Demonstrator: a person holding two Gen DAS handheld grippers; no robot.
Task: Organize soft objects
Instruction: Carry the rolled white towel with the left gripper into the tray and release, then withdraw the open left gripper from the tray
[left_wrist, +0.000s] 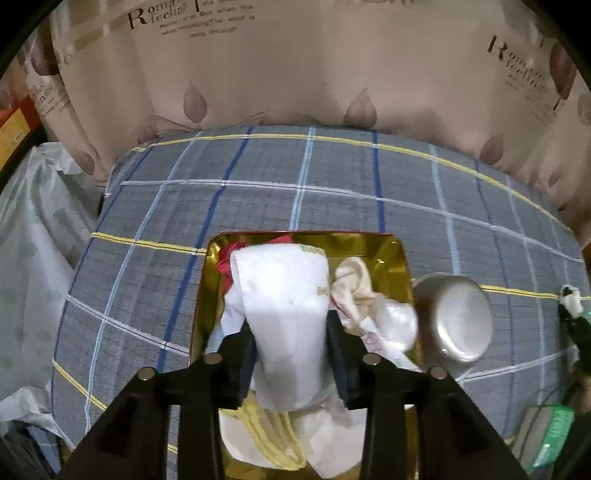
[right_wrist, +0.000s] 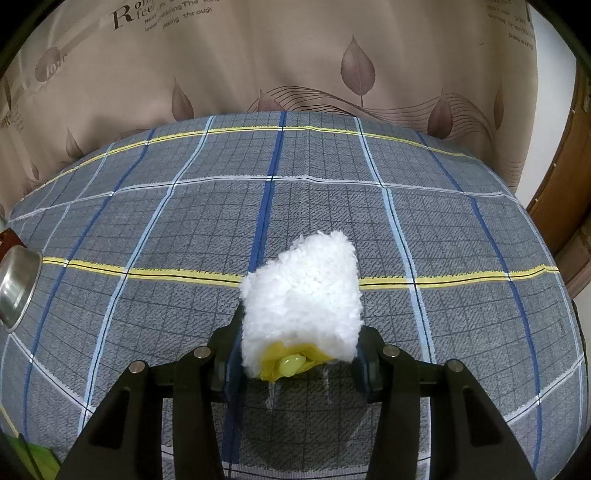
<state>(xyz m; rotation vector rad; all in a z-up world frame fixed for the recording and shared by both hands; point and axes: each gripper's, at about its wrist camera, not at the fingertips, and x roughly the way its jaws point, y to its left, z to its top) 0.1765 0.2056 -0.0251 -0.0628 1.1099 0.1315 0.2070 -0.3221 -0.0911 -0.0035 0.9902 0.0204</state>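
Your left tool is clamped on a white folded cloth over the shiny gold rectangular tray, where other soft cloths already lie, probably so it drops among them. Your right tool pinches a fluffy white plush piece with a yellow end above the grey plaid bed cover, seemingly waiting its turn.
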